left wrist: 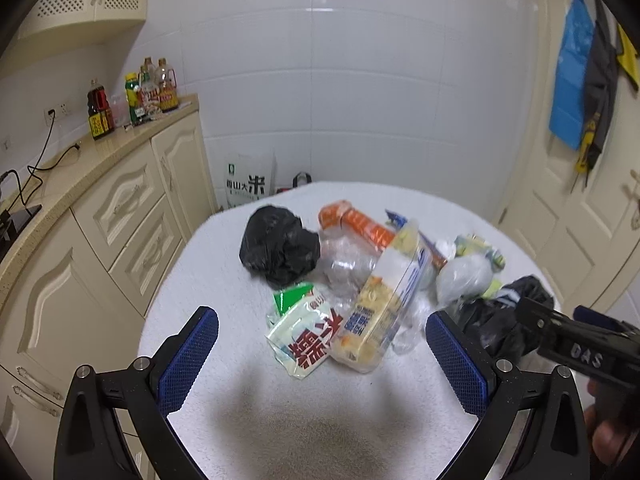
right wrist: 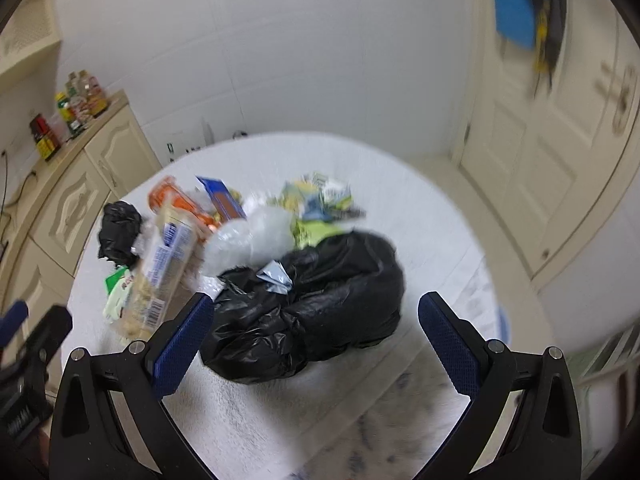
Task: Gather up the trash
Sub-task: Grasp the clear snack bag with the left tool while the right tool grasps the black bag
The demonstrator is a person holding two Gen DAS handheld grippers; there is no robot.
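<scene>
A heap of trash lies on the white-cloth round table [left wrist: 224, 264]: a crumpled small black bag [left wrist: 278, 244], an orange wrapper [left wrist: 356, 222], a clear biscuit pack [left wrist: 380, 312], a white-and-green packet with red characters [left wrist: 304, 332] and clear plastic bags [left wrist: 464, 276]. A large black rubbish bag [right wrist: 316, 304] lies at the right of the heap. My left gripper [left wrist: 322, 356] is open, hovering just short of the packets. My right gripper [right wrist: 316, 344] is open with the near end of the large black bag between its fingers; whether they touch it is unclear. That gripper also shows in the left wrist view [left wrist: 576, 340].
Cream cabinets with a countertop [left wrist: 100, 152] run along the left, carrying sauce and oil bottles [left wrist: 136, 96] and a black cable. A rice sack [left wrist: 248, 180] stands on the floor behind the table. A cream door [left wrist: 572, 184] with hanging cloths is at the right.
</scene>
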